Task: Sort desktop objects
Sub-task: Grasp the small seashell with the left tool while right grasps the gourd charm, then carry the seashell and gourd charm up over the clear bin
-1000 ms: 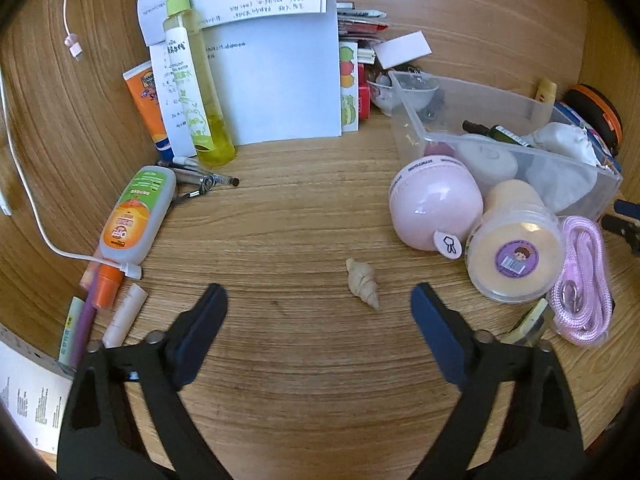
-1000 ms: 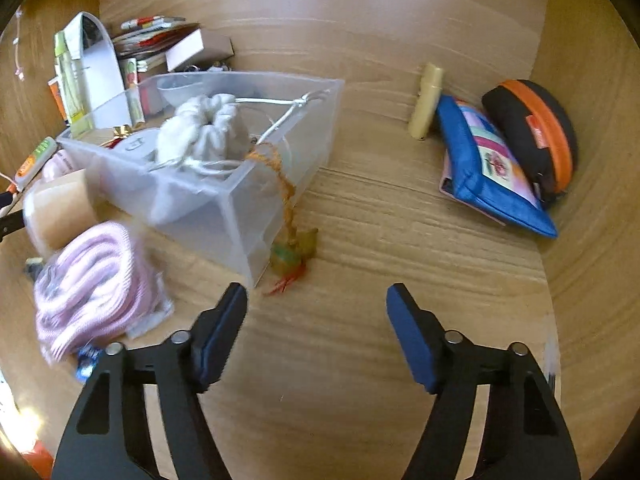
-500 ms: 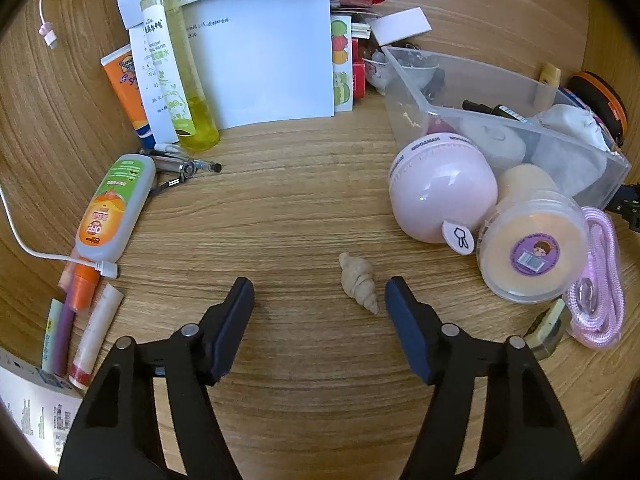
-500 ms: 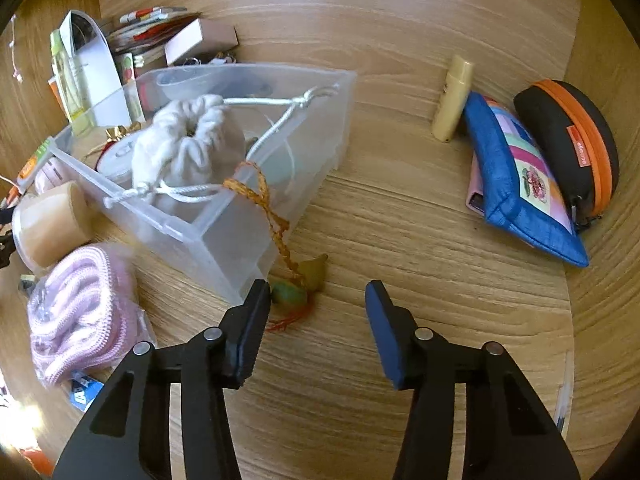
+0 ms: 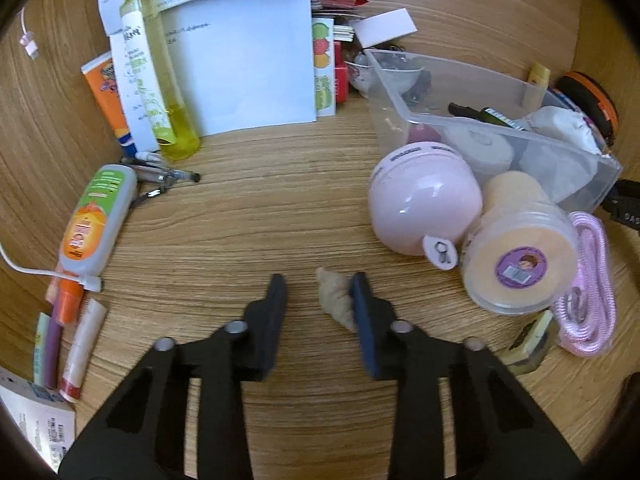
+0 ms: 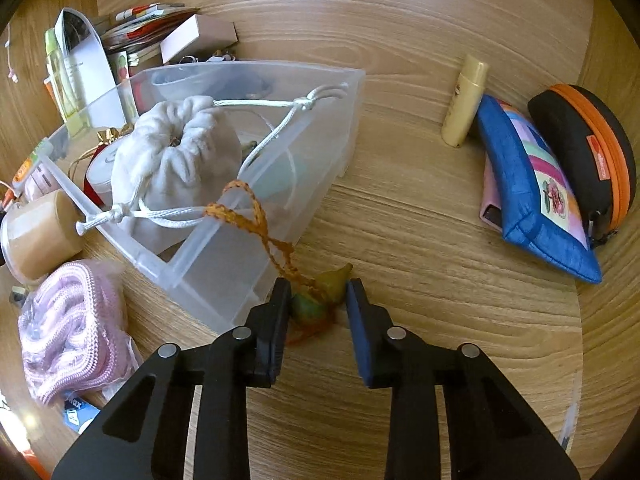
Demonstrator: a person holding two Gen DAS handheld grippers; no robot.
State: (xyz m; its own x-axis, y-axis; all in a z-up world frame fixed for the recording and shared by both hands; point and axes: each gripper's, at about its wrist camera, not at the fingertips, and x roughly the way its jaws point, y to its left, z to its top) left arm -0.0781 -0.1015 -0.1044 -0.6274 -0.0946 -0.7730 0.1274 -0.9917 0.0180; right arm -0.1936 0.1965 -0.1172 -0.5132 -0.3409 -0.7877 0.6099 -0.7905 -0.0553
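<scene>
Left gripper (image 5: 318, 292) is closing on a small beige spiral shell (image 5: 335, 298) that lies on the tabletop (image 5: 248, 224). The shell sits off-centre between the jaws: it touches the right finger, while a clear gap remains to the left finger, so it is not yet pinched. Its long axis runs roughly along the fingers, slightly slanted, with the narrow tip toward the camera. It looks ridged, hard and light.

Right gripper (image 6: 316, 294) is also closing, with a green-and-orange charm (image 6: 318, 304) between its jaws. The left finger is at the charm; the right finger appears just clear. The charm rests on the tabletop at the corner of the clear plastic bin (image 6: 344, 128), and its braided orange cord (image 6: 260, 224) loops up over the bin rim.

Judgement: each hand is on its own object; the cord may snag on lifting.
</scene>
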